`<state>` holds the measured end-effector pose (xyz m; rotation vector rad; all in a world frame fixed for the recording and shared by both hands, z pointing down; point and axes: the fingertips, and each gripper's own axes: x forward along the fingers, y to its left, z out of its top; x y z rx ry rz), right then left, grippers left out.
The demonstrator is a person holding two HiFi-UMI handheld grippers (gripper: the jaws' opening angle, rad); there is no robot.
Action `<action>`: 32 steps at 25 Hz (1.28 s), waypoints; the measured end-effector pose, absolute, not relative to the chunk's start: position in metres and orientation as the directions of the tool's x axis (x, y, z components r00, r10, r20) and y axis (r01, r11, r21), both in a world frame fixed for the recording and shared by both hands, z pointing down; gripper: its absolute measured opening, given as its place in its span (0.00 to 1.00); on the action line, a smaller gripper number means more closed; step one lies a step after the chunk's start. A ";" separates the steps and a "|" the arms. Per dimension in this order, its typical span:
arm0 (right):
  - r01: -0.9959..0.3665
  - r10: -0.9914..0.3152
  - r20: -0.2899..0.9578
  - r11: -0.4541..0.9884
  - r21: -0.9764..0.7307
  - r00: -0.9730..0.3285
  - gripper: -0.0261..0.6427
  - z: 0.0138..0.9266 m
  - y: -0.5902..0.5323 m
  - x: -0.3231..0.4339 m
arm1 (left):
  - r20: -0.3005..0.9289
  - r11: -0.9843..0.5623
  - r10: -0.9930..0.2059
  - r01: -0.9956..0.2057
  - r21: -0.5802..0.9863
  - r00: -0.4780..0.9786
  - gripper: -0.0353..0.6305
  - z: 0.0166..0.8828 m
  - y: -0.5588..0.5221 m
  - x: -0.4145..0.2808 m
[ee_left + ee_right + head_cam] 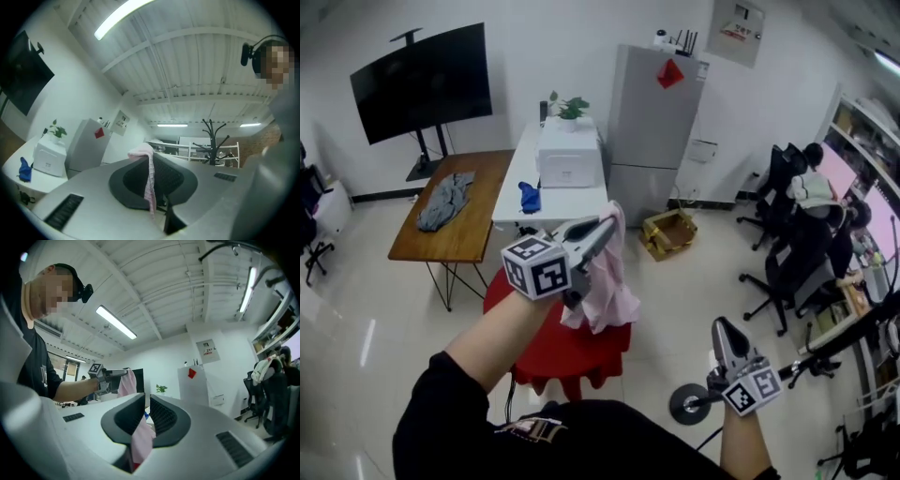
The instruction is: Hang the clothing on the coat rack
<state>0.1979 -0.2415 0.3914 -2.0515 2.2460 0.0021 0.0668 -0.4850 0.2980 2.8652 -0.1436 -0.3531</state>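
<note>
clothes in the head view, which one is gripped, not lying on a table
The pink fabric garment, pinched in the left gripper; the grey garment lies on the wooden table, the blue cloth on the white table.

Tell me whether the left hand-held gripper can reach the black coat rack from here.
Probably yes, with a stretch. The left hand-held gripper, shut on the pink garment, faces the black coat rack, and its view shows only open air between them.
</note>
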 end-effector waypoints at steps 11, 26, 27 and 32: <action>-0.996 -0.983 -0.177 -0.068 0.064 0.056 0.10 0.308 -0.096 0.283 | -0.300 -0.992 0.039 0.072 0.102 0.953 0.07 0.175 -0.347 0.194; -0.904 -0.907 -0.242 -0.390 0.175 0.345 0.10 0.216 0.064 0.396 | -0.267 -0.947 0.312 0.320 -0.017 0.912 0.07 0.122 -0.155 0.351; -0.896 -0.901 -0.244 -0.405 0.180 0.359 0.10 0.213 0.073 0.400 | -0.263 -0.942 0.330 0.336 -0.023 0.906 0.07 0.119 -0.143 0.360; -0.877 -0.884 -0.249 -0.443 0.183 0.395 0.10 0.214 0.113 0.407 | -0.249 -0.899 0.438 0.425 -0.106 0.864 0.07 0.108 -0.073 0.378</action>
